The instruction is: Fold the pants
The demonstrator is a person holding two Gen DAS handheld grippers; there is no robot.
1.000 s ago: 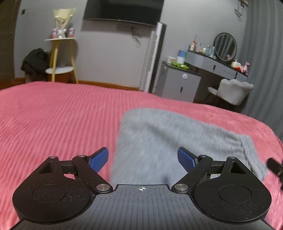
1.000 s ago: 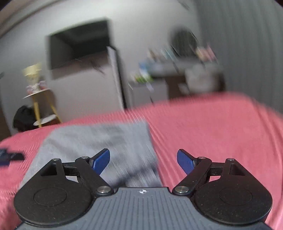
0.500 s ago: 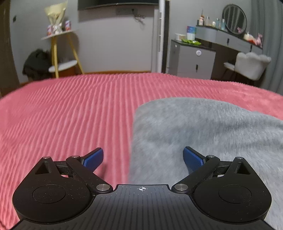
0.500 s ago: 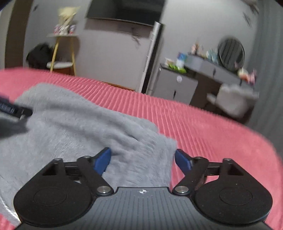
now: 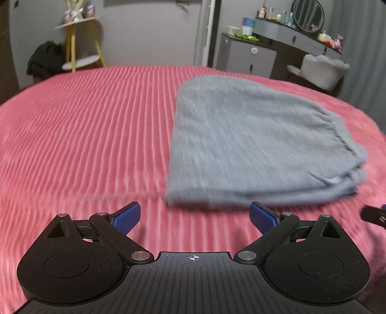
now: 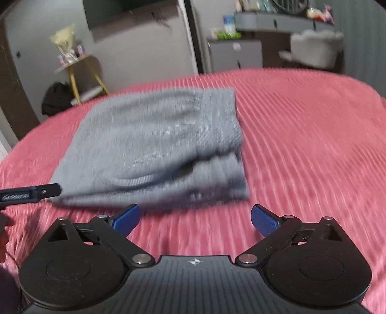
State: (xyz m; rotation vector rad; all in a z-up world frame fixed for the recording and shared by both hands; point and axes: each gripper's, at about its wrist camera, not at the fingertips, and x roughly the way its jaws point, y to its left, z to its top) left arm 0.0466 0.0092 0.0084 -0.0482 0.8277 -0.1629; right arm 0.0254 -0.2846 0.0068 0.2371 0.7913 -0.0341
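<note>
Both tongs agape | pants (image 5: pixel 253 145) folded (edges stacked) | bedspread (image 5: pixel 84 145) bare around

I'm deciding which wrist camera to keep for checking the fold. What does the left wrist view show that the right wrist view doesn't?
Only the left wrist view: the folded grey knit pants' left edge, smooth and rounded, plus the round dark mirror whole.

Only the right wrist view: the bundle's stacked layers and a ribbed cuff facing the camera, plus the dark wall-mounted screen.

Both: the pants lying on the pink ribbed bedspread, the yellow-legged side table, and open blue-tipped fingers with nothing between them.
</note>
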